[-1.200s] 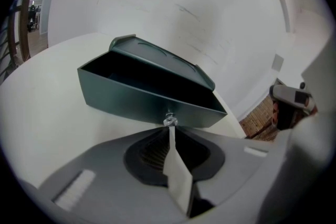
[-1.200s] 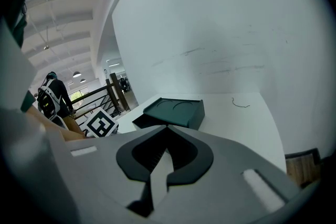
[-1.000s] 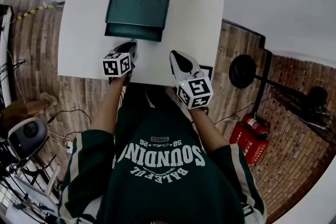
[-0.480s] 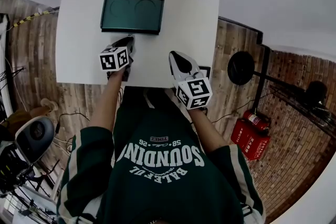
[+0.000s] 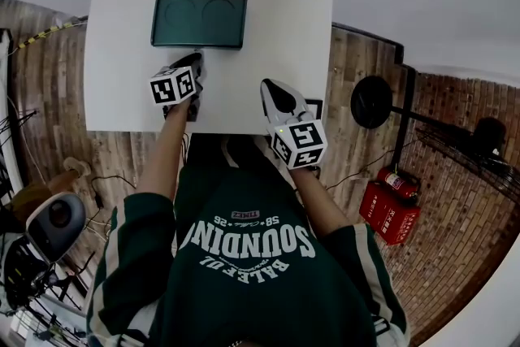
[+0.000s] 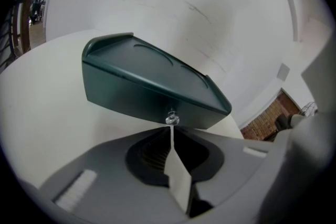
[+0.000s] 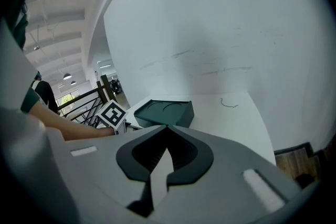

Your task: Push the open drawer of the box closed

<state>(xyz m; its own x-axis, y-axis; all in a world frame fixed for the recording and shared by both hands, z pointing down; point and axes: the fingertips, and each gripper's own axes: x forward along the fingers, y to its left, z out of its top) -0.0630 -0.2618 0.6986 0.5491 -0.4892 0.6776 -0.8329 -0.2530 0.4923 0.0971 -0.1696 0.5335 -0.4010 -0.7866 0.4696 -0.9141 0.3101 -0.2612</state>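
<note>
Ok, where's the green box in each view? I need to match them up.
Head view: the green box sits upper centre-left, on the white table.
Left gripper view: the box is large and close, filling the centre, with the table beneath it.
Right gripper view: the box is small, at mid-frame.
Shared landmark: the white table, seen in all three.

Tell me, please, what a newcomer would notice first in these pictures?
The dark green box stands on the white table, its drawer apparently pushed in. The left hand-held gripper, whose jaws have just been closing on nothing, points its tip at the drawer's small clear knob. The right hand-held gripper hovers shut and empty near the table's front edge.
</note>
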